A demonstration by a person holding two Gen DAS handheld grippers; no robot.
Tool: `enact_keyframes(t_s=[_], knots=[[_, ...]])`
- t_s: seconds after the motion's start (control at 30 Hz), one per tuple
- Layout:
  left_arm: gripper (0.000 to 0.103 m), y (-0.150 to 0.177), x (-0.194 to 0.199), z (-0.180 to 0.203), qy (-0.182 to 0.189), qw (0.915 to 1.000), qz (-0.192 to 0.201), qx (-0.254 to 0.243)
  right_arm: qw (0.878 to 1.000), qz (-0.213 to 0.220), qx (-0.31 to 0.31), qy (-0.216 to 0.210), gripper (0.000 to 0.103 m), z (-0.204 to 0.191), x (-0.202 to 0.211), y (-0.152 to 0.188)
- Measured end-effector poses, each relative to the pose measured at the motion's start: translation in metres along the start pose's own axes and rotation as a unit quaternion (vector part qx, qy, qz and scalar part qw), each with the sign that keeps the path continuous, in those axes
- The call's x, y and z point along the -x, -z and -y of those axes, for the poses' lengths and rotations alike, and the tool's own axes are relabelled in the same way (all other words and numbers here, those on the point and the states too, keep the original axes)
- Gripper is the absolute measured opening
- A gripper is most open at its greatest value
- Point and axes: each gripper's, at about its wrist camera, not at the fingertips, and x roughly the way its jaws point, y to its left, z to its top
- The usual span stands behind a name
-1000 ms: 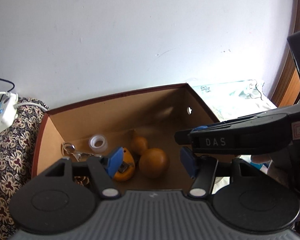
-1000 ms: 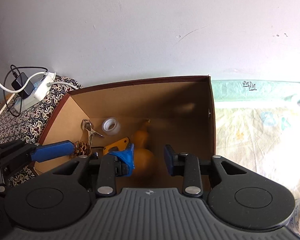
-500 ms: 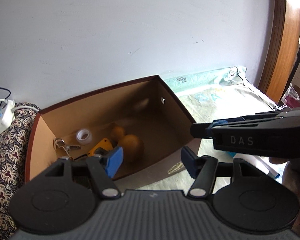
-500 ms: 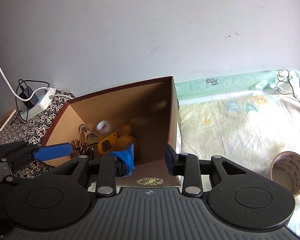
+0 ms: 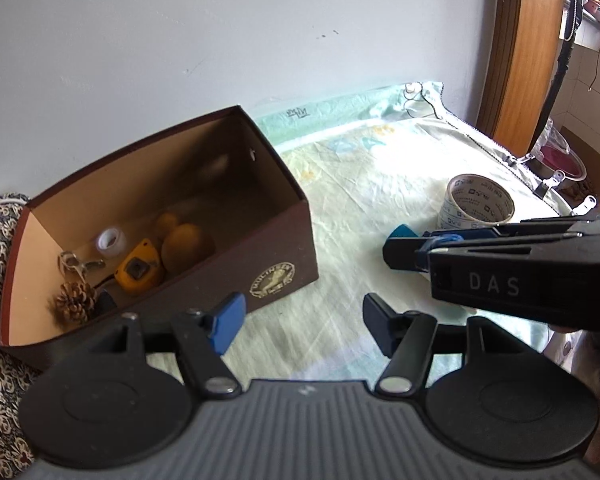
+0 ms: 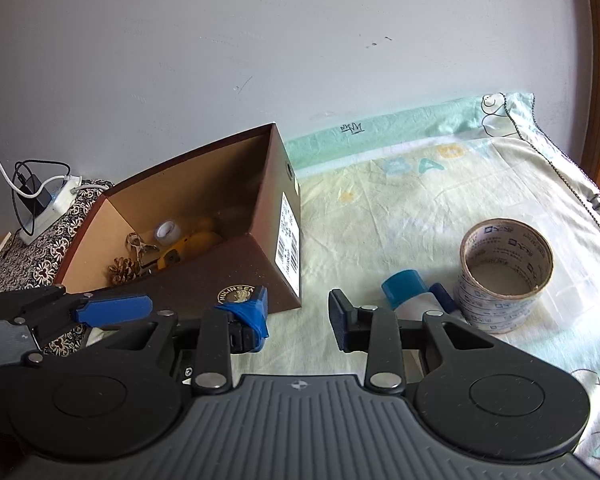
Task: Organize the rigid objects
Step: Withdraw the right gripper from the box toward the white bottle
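A brown cardboard box [image 5: 278, 256] [image 6: 276, 216] stands open on a pale bedsheet. It holds a gourd [image 5: 184, 242], a yellow tape measure [image 5: 138, 268], a small clear tape roll [image 5: 109, 241], a metal clip [image 5: 76, 262] and a pine cone [image 5: 74, 300] [image 6: 124, 270]. A big roll of printed tape [image 5: 480, 206] [image 6: 504, 268] stands on the sheet to the right, with a blue-capped white bottle [image 6: 406, 288] lying beside it. My left gripper [image 5: 300, 320] is open and empty in front of the box. My right gripper [image 6: 298, 314] is open and empty, short of the bottle.
A white wall rises behind the box. A patterned cloth [image 6: 32, 252] with a white power strip [image 6: 50, 208] lies left of the box. A wooden door frame [image 5: 528, 52] stands at the right. The right gripper's body [image 5: 512, 264] crosses the left wrist view.
Both grippers have pulled back and swung right, away from the box interior. The tape roll and bottle have come into view. Both stay open and empty.
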Motion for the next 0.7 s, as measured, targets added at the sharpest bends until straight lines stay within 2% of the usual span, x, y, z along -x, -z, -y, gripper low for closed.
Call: enact_keyframes(t_s=[0.7], knots=[[0.066, 0.012, -0.046, 0.037, 0.029, 0.9968, -0.072, -0.017, 0.998, -0.011, -0.049, 0.042, 0.017, 0.049, 0.011, 0.031]])
